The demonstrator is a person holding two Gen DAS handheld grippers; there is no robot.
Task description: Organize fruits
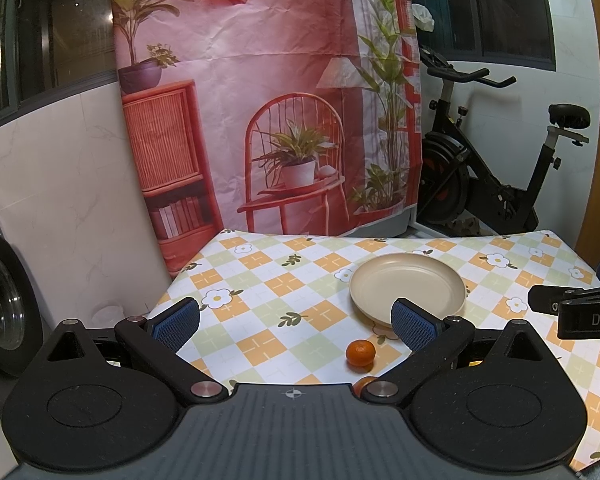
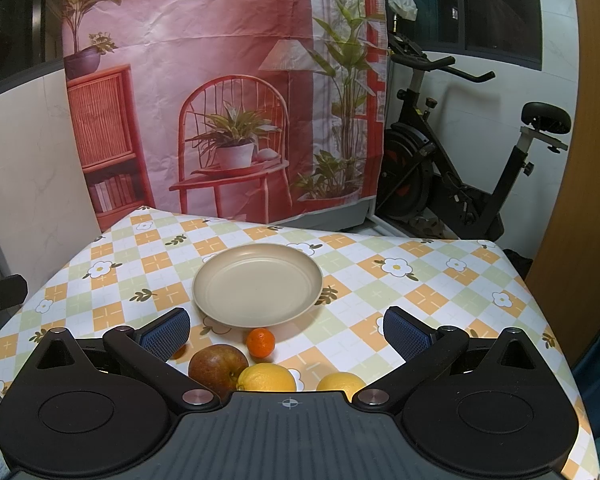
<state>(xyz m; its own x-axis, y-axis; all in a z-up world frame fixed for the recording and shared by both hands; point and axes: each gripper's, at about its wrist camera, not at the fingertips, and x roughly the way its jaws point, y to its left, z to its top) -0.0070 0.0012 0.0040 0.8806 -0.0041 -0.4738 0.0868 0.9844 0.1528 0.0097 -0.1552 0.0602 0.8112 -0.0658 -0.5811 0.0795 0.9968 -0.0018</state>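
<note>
A beige plate (image 2: 220, 312) sits empty on the checked tablecloth; it also shows in the left wrist view (image 1: 364, 300). In the right wrist view a small tangerine (image 2: 261, 341) lies just in front of the plate, with a red apple (image 2: 216, 366) and two yellow-orange citrus fruits (image 2: 266, 378) (image 2: 340, 385) nearer the camera. My right gripper (image 2: 286, 334) is open and empty above these fruits. My left gripper (image 1: 296, 326) is open and empty; the tangerine (image 1: 360, 353) lies between its fingers, nearer the right one. Another orange fruit (image 1: 365, 383) peeks out at the body's edge.
The table (image 2: 440, 280) is covered by a flowered check cloth. A printed backdrop (image 2: 220, 100) hangs behind it. An exercise bike (image 2: 460, 160) stands at the back right. The right gripper's body (image 1: 580, 312) shows at the right edge of the left wrist view.
</note>
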